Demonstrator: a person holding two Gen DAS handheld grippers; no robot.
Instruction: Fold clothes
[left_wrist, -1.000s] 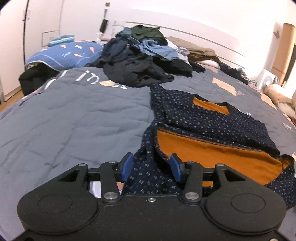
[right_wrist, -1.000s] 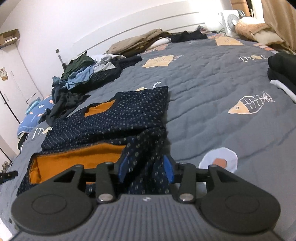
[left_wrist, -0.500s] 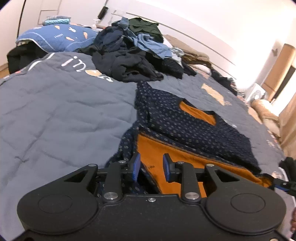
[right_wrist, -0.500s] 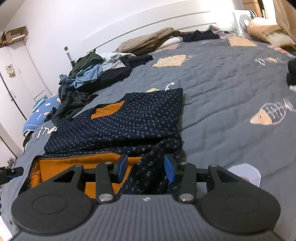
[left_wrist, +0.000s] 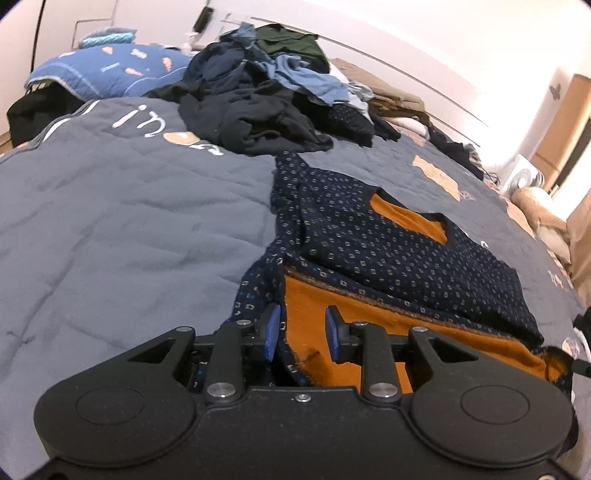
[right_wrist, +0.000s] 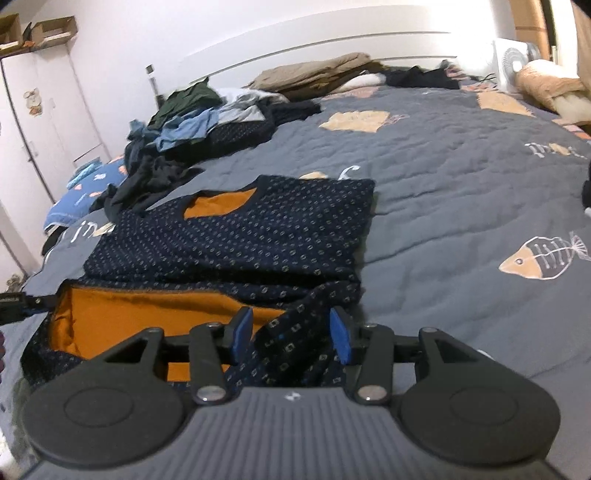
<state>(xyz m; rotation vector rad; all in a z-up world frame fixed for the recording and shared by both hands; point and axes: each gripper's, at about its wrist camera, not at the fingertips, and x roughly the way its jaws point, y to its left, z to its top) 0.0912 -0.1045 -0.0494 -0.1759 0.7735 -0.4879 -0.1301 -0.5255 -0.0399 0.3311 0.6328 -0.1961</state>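
A navy dotted sweater with an orange lining (left_wrist: 399, 254) lies on the grey bed quilt (left_wrist: 122, 236), its sleeves folded in and its hem turned up, orange side out. It also shows in the right wrist view (right_wrist: 243, 240). My left gripper (left_wrist: 302, 334) sits at the hem's left corner, jaws apart, with the cloth edge between the blue pads. My right gripper (right_wrist: 291, 334) sits at the hem's right corner, jaws wide apart, with loose navy cloth lying between them.
A heap of unfolded dark and blue clothes (left_wrist: 258, 92) lies at the head of the bed, also seen in the right wrist view (right_wrist: 192, 125). Folded tan clothes (right_wrist: 314, 74) and a white fan (right_wrist: 517, 62) stand by the headboard. A blue pillow (left_wrist: 107, 70) is far left.
Both grippers have moved forward with the sweater's hem towards its collar. The left jaws narrowed on the hem, then spread apart; the right jaws have also widened and the cloth now lies slack.
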